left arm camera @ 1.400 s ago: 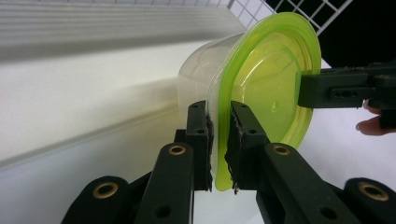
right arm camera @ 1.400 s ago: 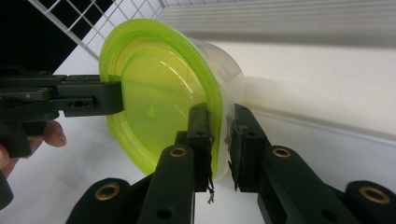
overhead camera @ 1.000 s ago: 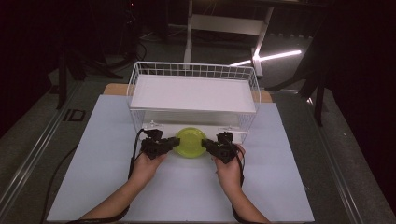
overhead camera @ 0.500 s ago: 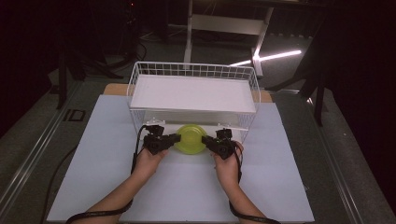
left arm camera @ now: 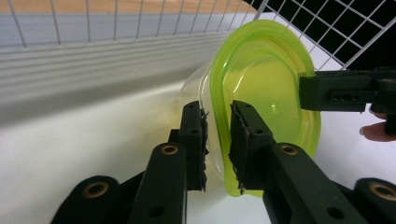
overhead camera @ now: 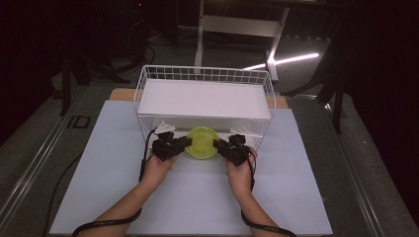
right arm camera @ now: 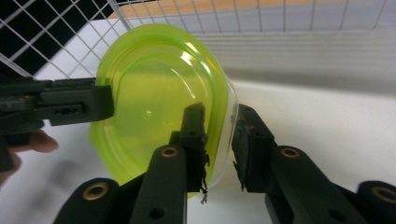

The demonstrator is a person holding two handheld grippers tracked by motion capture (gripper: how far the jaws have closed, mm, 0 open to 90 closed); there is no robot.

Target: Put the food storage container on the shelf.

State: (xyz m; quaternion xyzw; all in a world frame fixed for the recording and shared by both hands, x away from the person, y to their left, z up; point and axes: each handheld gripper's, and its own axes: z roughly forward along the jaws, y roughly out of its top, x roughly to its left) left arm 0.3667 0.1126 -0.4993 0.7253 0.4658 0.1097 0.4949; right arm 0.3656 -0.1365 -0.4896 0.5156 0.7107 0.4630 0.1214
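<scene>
A clear tub with a lime-green lid [overhead camera: 201, 142] is held level between both grippers at the front foot of the white wire basket [overhead camera: 205, 74]. My left gripper [overhead camera: 185, 143] is shut on its left rim, with one jaw under the rim and one on the lid. In the left gripper view, the left gripper [left arm camera: 217, 112] pinches the edge of the tub [left arm camera: 261, 84] and the right gripper [left arm camera: 336, 91] shows across it. My right gripper [overhead camera: 217, 144] is shut on the opposite rim. In the right gripper view, the right gripper [right arm camera: 218, 114] bites the tub [right arm camera: 154, 93], with the left gripper [right arm camera: 79, 105] beyond.
The wire basket carries a white board [overhead camera: 205, 98] across its upper part. It stands at the back of a pale mat [overhead camera: 197, 197] on the table. Cables trail from both grippers past the wrists. Dark floor and stands surround the table.
Both hands have carried the tub a little farther from the person, closer in under the basket's front. Both grips are unchanged.
</scene>
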